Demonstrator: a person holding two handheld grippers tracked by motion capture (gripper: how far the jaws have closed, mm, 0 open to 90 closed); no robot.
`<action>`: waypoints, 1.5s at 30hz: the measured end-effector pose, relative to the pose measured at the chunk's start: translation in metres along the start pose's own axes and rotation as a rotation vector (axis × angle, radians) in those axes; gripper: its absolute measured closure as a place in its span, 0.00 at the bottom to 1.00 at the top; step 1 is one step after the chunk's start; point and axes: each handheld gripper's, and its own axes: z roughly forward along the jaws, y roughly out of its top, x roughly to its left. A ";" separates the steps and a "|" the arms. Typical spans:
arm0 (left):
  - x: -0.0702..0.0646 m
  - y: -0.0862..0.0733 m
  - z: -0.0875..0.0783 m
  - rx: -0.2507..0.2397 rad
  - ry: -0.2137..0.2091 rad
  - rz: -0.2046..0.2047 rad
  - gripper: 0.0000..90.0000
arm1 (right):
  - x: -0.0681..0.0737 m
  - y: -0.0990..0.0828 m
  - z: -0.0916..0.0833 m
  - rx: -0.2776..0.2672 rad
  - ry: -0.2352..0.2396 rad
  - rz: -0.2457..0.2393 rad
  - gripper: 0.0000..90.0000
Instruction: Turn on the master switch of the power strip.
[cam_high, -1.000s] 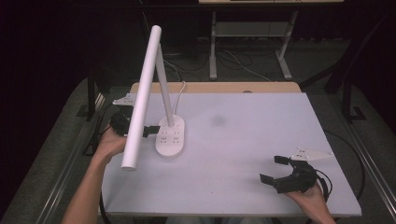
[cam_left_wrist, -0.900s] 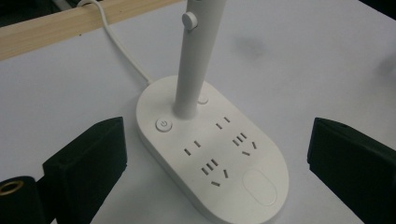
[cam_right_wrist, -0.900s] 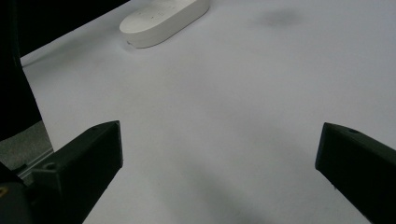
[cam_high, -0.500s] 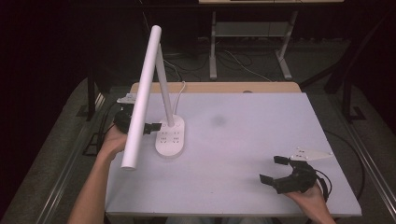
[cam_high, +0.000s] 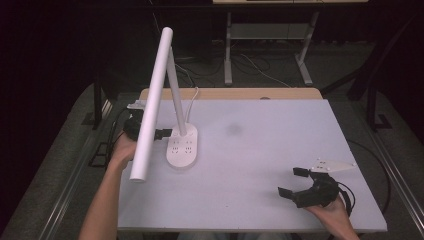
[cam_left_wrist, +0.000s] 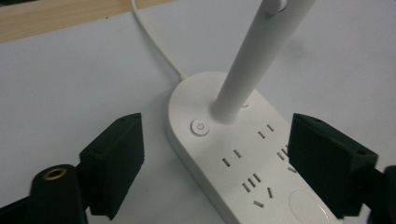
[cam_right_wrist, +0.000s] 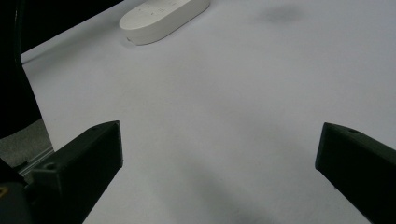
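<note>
The left gripper has edged in toward the desk lamp near the table's left edge, suggesting a reach for its power-strip base. Its jaws stand wide, holding nothing, straddling the base; the left gripper view reveals the power button. The right gripper rests wide open and empty near the front right corner.

White desk lamp upright, socket base on table's left.

Lamp left on table, gripper right.
</note>
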 end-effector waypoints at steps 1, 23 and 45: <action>0.001 -0.001 0.001 0.000 0.005 -0.004 0.23 | 0.000 0.000 0.000 0.002 0.002 0.002 0.00; 0.006 -0.004 0.029 0.012 -0.017 -0.068 0.90 | 0.001 -0.001 0.003 0.017 0.014 -0.009 0.00; 0.004 -0.008 0.057 0.053 0.011 -0.090 1.00 | 0.001 -0.001 0.004 0.022 0.007 -0.016 0.00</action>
